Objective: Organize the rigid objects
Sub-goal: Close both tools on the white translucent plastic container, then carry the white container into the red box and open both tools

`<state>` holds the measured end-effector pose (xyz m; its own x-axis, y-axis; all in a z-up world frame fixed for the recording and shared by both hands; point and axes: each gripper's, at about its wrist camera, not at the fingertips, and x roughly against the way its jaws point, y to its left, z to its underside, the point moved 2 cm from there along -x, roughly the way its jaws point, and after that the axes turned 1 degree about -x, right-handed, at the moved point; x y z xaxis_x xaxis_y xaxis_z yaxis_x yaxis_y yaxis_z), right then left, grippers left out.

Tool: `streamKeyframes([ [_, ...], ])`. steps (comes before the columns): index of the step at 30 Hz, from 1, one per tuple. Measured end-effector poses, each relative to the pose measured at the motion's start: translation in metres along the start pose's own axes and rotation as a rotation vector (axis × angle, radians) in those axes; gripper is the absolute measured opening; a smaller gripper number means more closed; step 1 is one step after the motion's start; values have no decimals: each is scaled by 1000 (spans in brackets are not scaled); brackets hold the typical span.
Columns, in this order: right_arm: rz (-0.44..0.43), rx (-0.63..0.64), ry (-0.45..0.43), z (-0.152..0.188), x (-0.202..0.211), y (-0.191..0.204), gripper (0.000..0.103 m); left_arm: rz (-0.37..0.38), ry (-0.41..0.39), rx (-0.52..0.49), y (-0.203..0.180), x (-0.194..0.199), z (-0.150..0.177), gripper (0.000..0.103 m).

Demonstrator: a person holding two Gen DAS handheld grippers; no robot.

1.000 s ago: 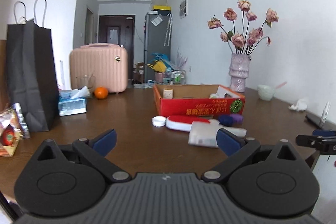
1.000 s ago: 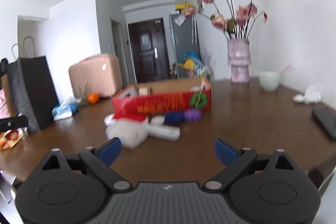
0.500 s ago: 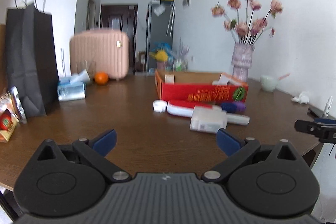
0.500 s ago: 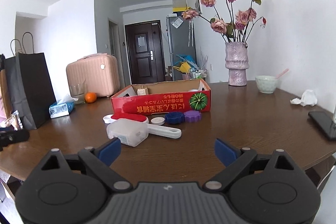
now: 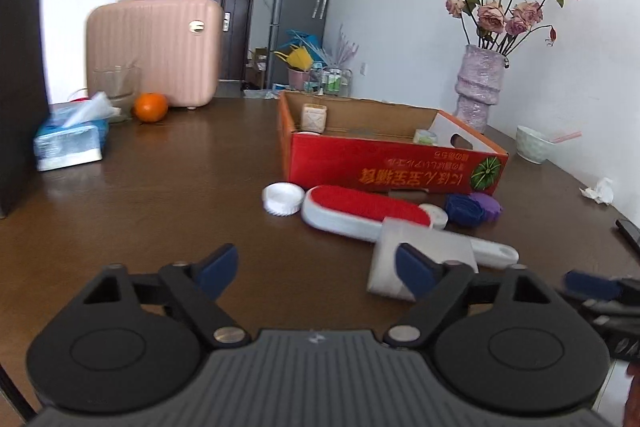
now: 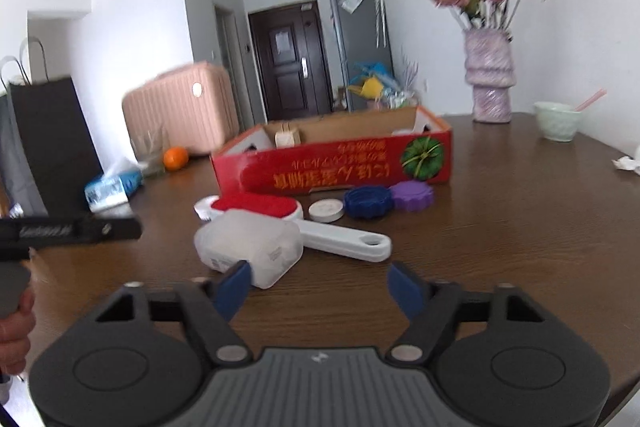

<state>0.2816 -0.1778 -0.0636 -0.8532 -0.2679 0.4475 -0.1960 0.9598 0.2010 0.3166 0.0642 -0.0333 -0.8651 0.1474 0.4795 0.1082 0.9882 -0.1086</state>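
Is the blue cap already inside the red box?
No, the blue cap sits on the table in front of the red box, beside the purple cap.

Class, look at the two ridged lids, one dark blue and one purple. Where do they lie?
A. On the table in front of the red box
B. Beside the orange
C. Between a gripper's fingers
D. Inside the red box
A: the dark blue lid and purple lid rest side by side on the table, just before the red box.
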Motion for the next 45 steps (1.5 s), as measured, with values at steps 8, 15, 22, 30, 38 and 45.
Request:
streamKeyframes([
  [8, -97, -89, 18, -17, -47, 5, 50, 97, 48, 62, -15, -49, -15, 70],
  [15, -199, -253, 85, -19, -70, -7, 31, 186, 95, 93, -18, -57, -7, 35],
  [22, -181, -197, 89, -16, -46, 1, 16, 229, 132, 105, -33, -29, 7, 30],
  [30, -234, -123, 84, -2, 6, -2, 14, 219, 144, 112, -48, 12, 21, 30],
  [38, -219, -106, 72, -1, 28, -4, 14, 225, 145, 115, -58, 32, 28, 28],
  [45, -225, -86, -3, -24, 22, -11, 14, 235, 79, 133, -62, 19, 2, 28],
])
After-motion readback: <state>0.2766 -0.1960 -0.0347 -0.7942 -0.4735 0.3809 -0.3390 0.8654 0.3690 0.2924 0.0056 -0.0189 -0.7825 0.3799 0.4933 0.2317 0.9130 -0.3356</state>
